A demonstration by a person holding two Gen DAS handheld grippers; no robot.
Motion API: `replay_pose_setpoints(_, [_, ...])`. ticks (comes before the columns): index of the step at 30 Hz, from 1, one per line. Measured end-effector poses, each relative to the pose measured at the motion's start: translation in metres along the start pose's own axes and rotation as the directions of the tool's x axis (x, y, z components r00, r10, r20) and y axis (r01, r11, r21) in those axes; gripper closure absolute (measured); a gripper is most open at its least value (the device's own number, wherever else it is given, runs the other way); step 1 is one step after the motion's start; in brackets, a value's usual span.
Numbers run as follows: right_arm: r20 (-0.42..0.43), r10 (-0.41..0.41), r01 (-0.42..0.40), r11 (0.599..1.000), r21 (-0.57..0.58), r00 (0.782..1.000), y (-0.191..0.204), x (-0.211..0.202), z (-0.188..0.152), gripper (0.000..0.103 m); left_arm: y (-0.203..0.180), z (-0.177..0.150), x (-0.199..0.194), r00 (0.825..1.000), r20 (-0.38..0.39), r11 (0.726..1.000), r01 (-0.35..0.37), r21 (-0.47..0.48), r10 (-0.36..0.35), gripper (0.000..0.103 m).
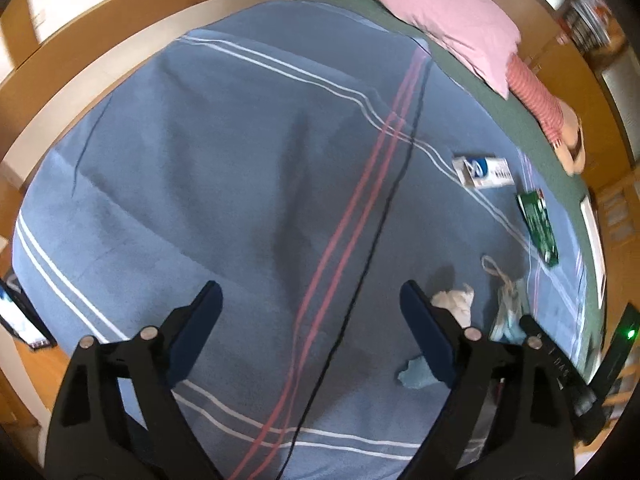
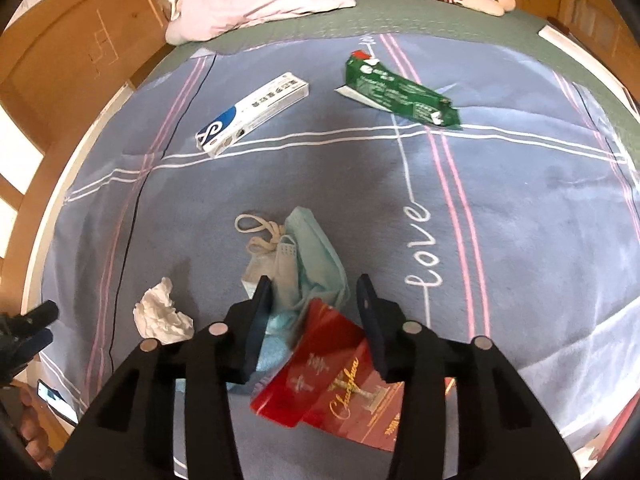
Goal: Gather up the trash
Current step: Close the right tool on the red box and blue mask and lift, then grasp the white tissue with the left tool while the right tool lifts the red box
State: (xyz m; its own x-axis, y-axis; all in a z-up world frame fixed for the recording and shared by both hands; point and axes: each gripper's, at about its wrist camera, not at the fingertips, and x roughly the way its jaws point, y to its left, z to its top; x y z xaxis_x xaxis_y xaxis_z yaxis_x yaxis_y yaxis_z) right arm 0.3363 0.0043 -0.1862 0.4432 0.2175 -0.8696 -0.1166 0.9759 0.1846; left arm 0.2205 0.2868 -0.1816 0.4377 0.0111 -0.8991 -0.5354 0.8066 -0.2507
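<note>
The trash lies scattered on a bed covered by a blue striped blanket (image 2: pixel 520 208). The right hand-held gripper (image 2: pixel 314 292) points down at a red packet (image 2: pixel 332 376), which lies on the blanket between and just below its 2 fingers; the jaws stand partly apart and neither pad presses on the packet. Just beyond the fingertips lies a heap of blue face masks (image 2: pixel 308 252), and a crumpled white tissue (image 2: pixel 160 314) lies to their left. Farther up the bed are a white and blue toothpaste box (image 2: pixel 252 114) and a green wrapper (image 2: pixel 396 94), well apart from this gripper. The left hand-held gripper (image 1: pixel 310 306) hangs wide and empty over bare blanket, with the tissue just outside its right finger.
</note>
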Motion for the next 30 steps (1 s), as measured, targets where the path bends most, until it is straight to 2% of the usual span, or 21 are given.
replay_pose_setpoints(3, [0.021, 0.01, -0.01, 1.0, 0.011, 1.0, -0.006, -0.007, -0.003, 0.053, -0.016, -0.005, 0.002, 1.0, 0.001, 0.998, -0.007, 0.062, 0.007, 0.014])
replay_pose_setpoints(7, [0.044, 0.025, -0.026, 0.999, 0.028, 0.999, -0.015, -0.011, -0.005, 0.051, -0.025, -0.008, 0.005, 1.0, -0.013, 0.996, -0.005, 0.094, 0.006, 0.014])
replay_pose_setpoints(11, [0.147, 0.079, -0.09, 0.994, 0.068, 0.986, -0.024, -0.029, -0.006, 0.031, -0.023, -0.008, 0.005, 1.0, -0.019, 0.996, -0.007, 0.089, 0.009, 0.014])
replay_pose_setpoints(12, [0.161, 0.085, -0.096, 0.993, 0.068, 0.983, -0.024, -0.032, -0.005, 0.03, -0.024, -0.007, 0.006, 1.0, -0.019, 0.996, -0.007, 0.087, 0.009, 0.014])
replay_pose_setpoints(17, [0.17, 0.107, -0.119, 0.991, 0.06, 0.98, -0.026, -0.041, -0.006, 0.029, -0.023, -0.007, 0.008, 1.0, -0.027, 0.996, -0.009, 0.085, 0.012, 0.014])
replay_pose_setpoints(19, [0.198, 0.133, -0.149, 0.986, 0.069, 0.971, -0.03, -0.047, -0.008, 0.029, -0.023, -0.008, 0.007, 1.0, -0.026, 0.996, -0.009, 0.087, 0.012, 0.014])
replay_pose_setpoints(21, [0.222, 0.139, -0.159, 0.984, 0.077, 0.965, -0.034, -0.053, -0.009, 0.021, -0.024, -0.008, 0.007, 1.0, -0.025, 0.996, -0.008, 0.091, 0.011, 0.014])
replay_pose_setpoints(27, [0.229, 0.115, -0.143, 0.984, 0.11, 0.967, -0.045, -0.059, -0.013, 0.02, -0.024, -0.008, 0.007, 1.0, -0.026, 0.995, -0.006, 0.095, 0.009, 0.014])
replay_pose_setpoints(30, [0.2, 0.076, -0.101, 0.988, 0.118, 0.977, -0.05, -0.056, -0.018, 0.02, -0.024, -0.008, 0.007, 1.0, -0.026, 0.996, -0.006, 0.093, 0.008, 0.014])
